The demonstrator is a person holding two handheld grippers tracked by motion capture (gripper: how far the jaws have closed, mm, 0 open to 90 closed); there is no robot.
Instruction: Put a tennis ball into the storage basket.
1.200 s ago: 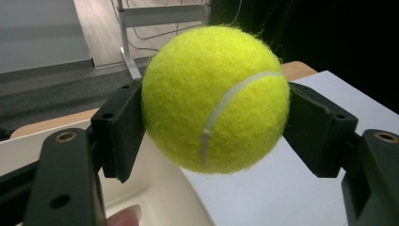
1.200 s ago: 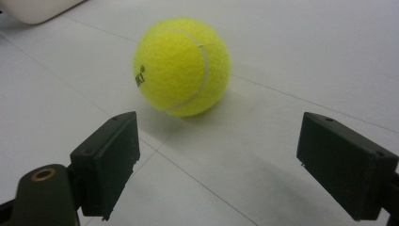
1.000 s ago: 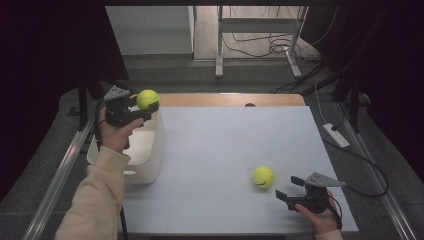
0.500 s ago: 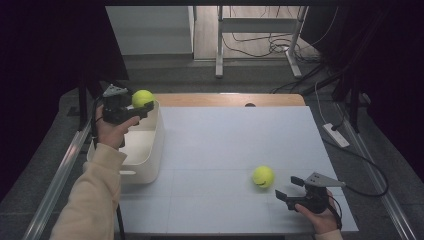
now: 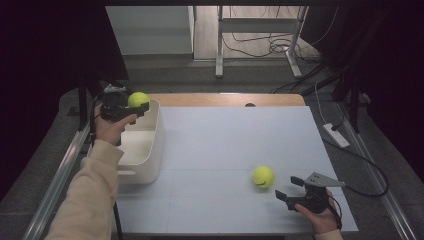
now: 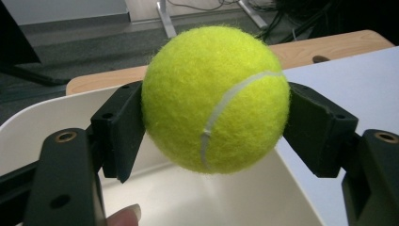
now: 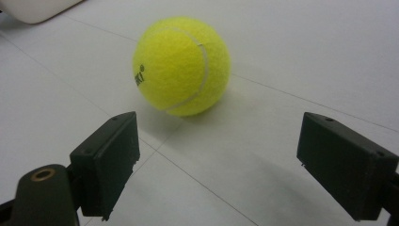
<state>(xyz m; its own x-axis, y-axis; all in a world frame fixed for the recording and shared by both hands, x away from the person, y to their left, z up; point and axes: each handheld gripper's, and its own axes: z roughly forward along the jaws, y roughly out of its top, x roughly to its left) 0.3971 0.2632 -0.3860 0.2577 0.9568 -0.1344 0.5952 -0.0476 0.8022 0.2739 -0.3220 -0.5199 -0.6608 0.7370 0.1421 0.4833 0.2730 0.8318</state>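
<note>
A yellow tennis ball (image 5: 138, 99) (image 6: 215, 98) is clamped between the jaws of my left gripper (image 5: 132, 106) (image 6: 214, 132), held above the far end of the white bin (image 5: 150, 145) (image 6: 56, 113) at the table's left. A second tennis ball (image 5: 263, 176) (image 7: 182, 66) lies on the white table top near the front right. My right gripper (image 5: 291, 188) (image 7: 230, 165) sits just in front and right of that ball, jaws open wide, nothing between them and not touching the ball.
The white table sheet (image 5: 235, 140) covers a wooden table whose far edge (image 5: 225, 99) shows. Metal rails run along both sides. A power strip (image 5: 336, 134) and cables lie on the floor to the right. The bin's inside looks bare.
My left gripper has carried its ball a little leftward and toward me, now over the bin's far end. The right gripper and the ball on the table have stayed put.
</note>
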